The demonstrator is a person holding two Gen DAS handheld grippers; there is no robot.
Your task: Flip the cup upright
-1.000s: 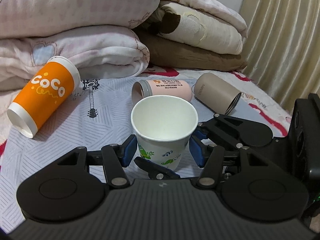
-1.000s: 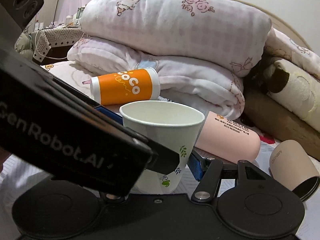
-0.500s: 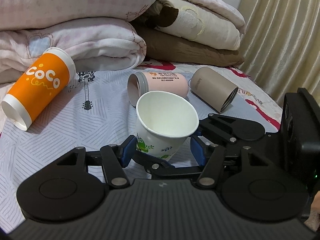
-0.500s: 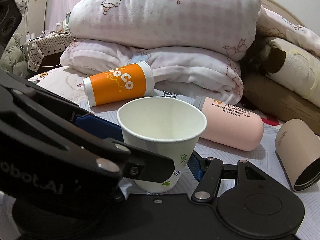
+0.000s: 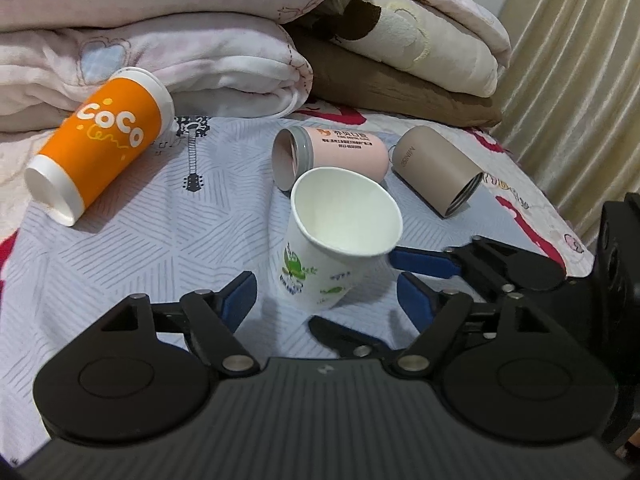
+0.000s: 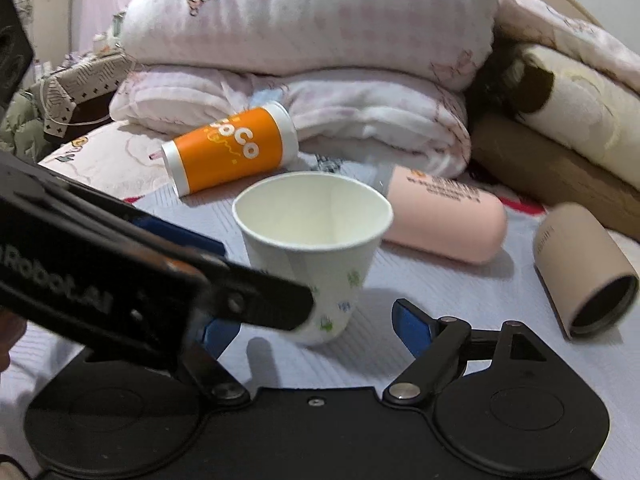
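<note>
A white paper cup (image 5: 320, 256) with green and blue prints stands mouth up on the bedsheet, leaning a little to the right; it also shows in the right wrist view (image 6: 312, 256). My left gripper (image 5: 326, 296) is open, its blue pads apart from the cup on both sides. My right gripper (image 6: 312, 328) is open around the cup's base without touching; the left gripper's body hides its left finger. An orange COCO cup (image 5: 100, 148), a pink cup (image 5: 332, 156) and a tan cup (image 5: 436, 172) lie on their sides.
Folded quilts and pillows (image 5: 200, 40) are stacked behind the cups. A brown and cream blanket pile (image 5: 400, 60) lies at the back right, with a curtain (image 5: 580, 80) beside it. The patterned bedsheet (image 5: 160, 240) spreads around the cups.
Both grippers have opened and let go of the paper cup, which now stands on the sheet leaning slightly. Both grippers have drawn back from it a little.
</note>
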